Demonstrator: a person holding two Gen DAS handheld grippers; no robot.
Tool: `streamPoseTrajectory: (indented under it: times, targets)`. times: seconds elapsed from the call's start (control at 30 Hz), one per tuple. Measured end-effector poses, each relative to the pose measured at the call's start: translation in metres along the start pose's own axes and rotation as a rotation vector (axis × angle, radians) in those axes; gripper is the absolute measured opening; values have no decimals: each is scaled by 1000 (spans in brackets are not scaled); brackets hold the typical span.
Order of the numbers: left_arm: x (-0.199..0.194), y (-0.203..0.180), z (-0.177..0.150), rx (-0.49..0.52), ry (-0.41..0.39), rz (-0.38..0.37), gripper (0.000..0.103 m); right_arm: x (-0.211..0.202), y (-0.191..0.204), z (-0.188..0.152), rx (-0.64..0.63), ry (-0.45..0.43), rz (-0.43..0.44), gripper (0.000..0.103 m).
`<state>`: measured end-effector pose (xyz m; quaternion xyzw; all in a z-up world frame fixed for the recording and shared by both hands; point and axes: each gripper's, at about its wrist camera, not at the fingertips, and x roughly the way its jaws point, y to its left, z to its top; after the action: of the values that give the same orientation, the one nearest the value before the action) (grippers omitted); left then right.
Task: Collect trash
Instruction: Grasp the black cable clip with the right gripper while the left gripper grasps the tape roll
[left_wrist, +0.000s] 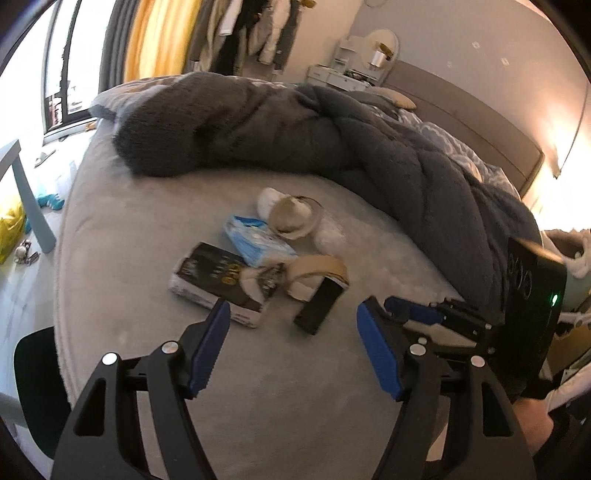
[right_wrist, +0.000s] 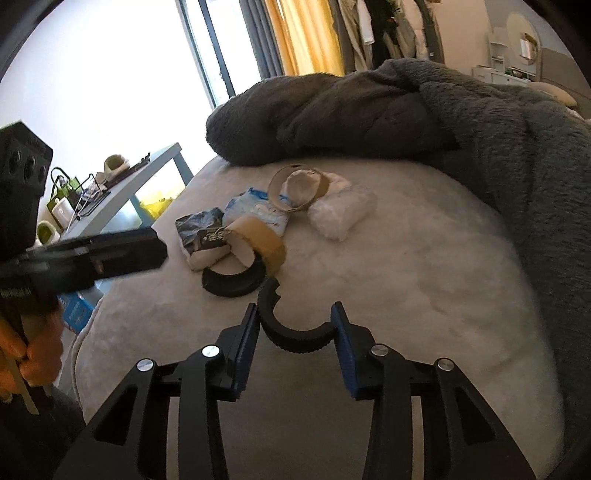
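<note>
A curved black rubber piece (right_wrist: 291, 332) is held across its arc between the closed-in jaws of the right gripper (right_wrist: 295, 325); it looks light and springy. The left gripper (left_wrist: 291, 328) is spread wide, empty, with the trash pile (left_wrist: 258, 258) at twelve o'clock on the bed (left_wrist: 295, 387), where soft wrappers are best pinched at an edge.

Left tongs (left_wrist: 293, 325): jaws spread wide, blue pads facing each other with nothing between them, pointing forward and downward. Right tongs (right_wrist: 295, 325): jaws drawn in, blue pads pressing both ends of a black curved piece (right_wrist: 295, 338), pointing forward and downward. In the right wrist view the left tongs reach in from the left edge, with the person's left hand (right_wrist: 33, 354) gripping the handle below them.
</note>
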<state>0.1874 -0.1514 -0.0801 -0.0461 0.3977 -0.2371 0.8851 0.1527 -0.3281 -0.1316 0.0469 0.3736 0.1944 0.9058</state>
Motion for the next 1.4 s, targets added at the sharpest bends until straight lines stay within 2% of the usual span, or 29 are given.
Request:
streamPoseTrajectory:
  times: [0.27,0.7,1.1,1.17,1.4]
  targets:
    - [27,-19,-9,29,60,7,63,-13,-17,-7,24,-19,-3,40]
    - [58,-14,-12,-36,85,81,45,-30,-39,-19,51,-30,5,40]
    - [63,-17,-11,-24,76,115,28,-39,-45,-19,63,-36,8,40]
    - [62,-18,-11,-16,73,113,21,-40,-43,-17,61,-39,11,40]
    - [56,-16,-13,9,75,104,20,-38,-31,-7,46,-47,20,40]
